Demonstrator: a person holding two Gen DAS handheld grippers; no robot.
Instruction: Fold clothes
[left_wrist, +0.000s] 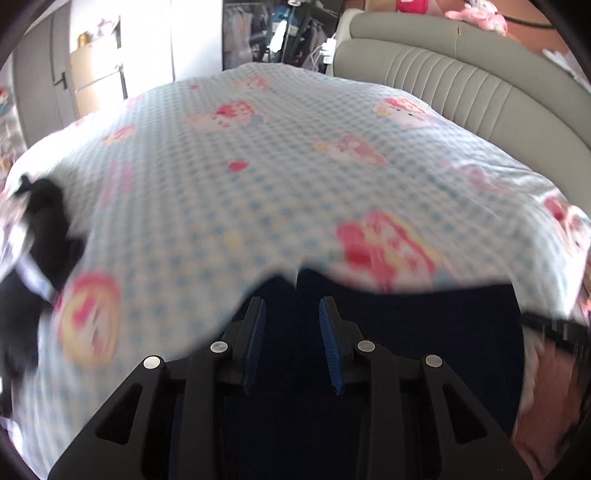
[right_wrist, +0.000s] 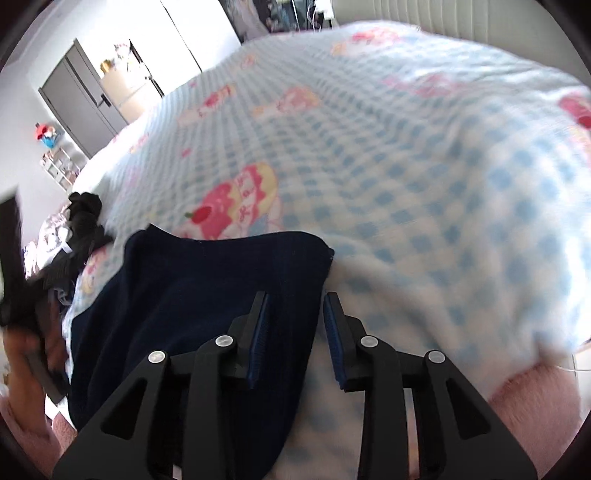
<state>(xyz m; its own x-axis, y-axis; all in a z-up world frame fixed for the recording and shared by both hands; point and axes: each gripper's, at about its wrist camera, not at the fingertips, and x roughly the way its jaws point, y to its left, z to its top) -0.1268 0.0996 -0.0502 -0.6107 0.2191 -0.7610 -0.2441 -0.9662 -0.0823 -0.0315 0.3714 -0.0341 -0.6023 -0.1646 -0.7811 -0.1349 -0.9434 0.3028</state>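
Note:
A dark navy garment (left_wrist: 406, 332) lies on the near edge of a bed; it also shows in the right wrist view (right_wrist: 207, 295). My left gripper (left_wrist: 291, 306) is open and hovers over the navy cloth, nothing between its blue pads. My right gripper (right_wrist: 295, 299) is open over the garment's right edge, empty. Both views are blurred by motion.
The bed has a blue-checked cover with pink cartoon prints (left_wrist: 258, 166). A heap of black and white clothes (left_wrist: 33, 236) lies at the left, also in the right wrist view (right_wrist: 74, 229). A padded grey headboard (left_wrist: 461, 74) stands at the back right. A pink fluffy edge (right_wrist: 535, 398) is below right.

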